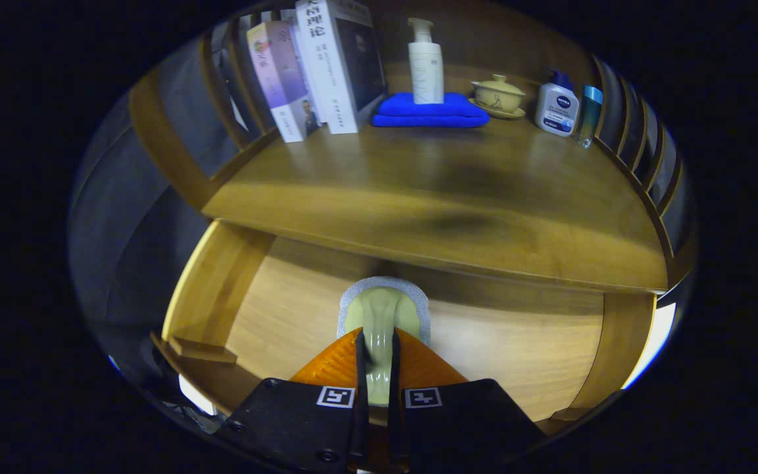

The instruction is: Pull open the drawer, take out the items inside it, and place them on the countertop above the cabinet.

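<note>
Mounted on the gripper [379,359], looking forward along its two orange fingers [333,362], at the near edge of the view. Set low and very close to the drawer front [517,355], right against the pale green handle [382,316]. Facing the cabinet head-on, tilted slightly upward, taking in the whole table [445,191] above and, well beyond, the books [320,66] and bottles [426,62] by the back rail.

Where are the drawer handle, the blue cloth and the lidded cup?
Drawer handle [379,329]: gripper view, its pale stem, clamped between the orange fingers [333,362].
Blue cloth [429,110]: gripper view, folded top.
Lidded cup [499,93]: gripper view, its bowl.
</note>
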The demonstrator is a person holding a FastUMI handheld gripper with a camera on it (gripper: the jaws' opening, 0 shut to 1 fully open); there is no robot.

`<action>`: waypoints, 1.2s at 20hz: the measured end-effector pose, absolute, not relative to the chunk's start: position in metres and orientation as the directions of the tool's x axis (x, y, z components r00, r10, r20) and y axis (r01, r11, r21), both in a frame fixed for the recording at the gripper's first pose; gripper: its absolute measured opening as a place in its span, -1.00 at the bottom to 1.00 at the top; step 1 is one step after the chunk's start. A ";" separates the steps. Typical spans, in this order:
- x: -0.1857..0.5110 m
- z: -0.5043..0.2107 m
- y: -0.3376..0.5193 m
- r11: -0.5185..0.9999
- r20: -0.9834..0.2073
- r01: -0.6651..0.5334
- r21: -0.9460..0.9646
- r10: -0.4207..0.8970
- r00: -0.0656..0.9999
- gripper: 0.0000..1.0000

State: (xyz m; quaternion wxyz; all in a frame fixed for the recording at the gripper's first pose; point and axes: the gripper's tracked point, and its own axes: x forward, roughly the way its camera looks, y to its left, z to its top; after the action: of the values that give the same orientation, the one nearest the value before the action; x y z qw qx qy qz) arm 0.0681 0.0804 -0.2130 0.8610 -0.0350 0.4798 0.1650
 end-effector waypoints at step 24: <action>0.181 -0.089 0.019 0.960 -0.635 -0.093 0.264 0.246 0.732 -0.73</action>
State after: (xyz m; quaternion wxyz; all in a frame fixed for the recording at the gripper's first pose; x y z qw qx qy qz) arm 0.1812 0.0195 -0.0887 0.9244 0.1079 0.3543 0.0916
